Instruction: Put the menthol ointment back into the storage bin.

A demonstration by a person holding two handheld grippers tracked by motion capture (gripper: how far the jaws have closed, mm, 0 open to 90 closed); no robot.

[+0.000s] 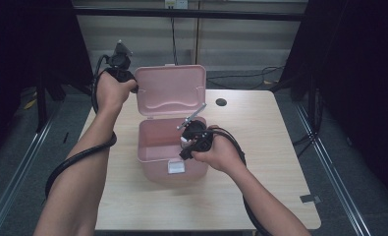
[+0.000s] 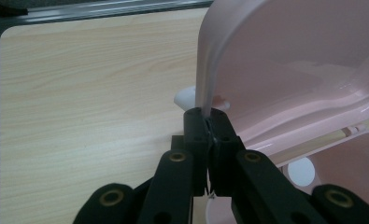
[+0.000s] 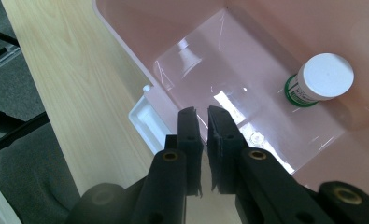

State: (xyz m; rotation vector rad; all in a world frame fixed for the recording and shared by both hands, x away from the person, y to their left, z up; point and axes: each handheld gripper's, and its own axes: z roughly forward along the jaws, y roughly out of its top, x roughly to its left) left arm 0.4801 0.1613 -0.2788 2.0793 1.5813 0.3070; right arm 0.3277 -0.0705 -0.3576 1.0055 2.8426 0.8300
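A pink plastic box (image 1: 150, 150) stands mid-table with its lid (image 1: 171, 91) raised upright behind it. My left gripper (image 1: 134, 87) is shut on the lid's left edge; in the left gripper view the jaws (image 2: 205, 116) pinch the thin pink rim of the lid (image 2: 289, 56). My right gripper (image 1: 183, 146) hovers over the box's right side, pointing down into it. In the right gripper view its jaws (image 3: 204, 114) are shut with nothing between them. A small bottle (image 3: 324, 77) with a white cap and green label stands inside the box (image 3: 140, 28), apart from the jaws.
A white latch (image 1: 176, 166) sits on the box's front wall, seen also as the latch (image 3: 147, 116) in the right gripper view. The wooden table (image 1: 260, 147) has bare room left and right of the box. A round dark hole (image 1: 221, 102) lies behind on the right.
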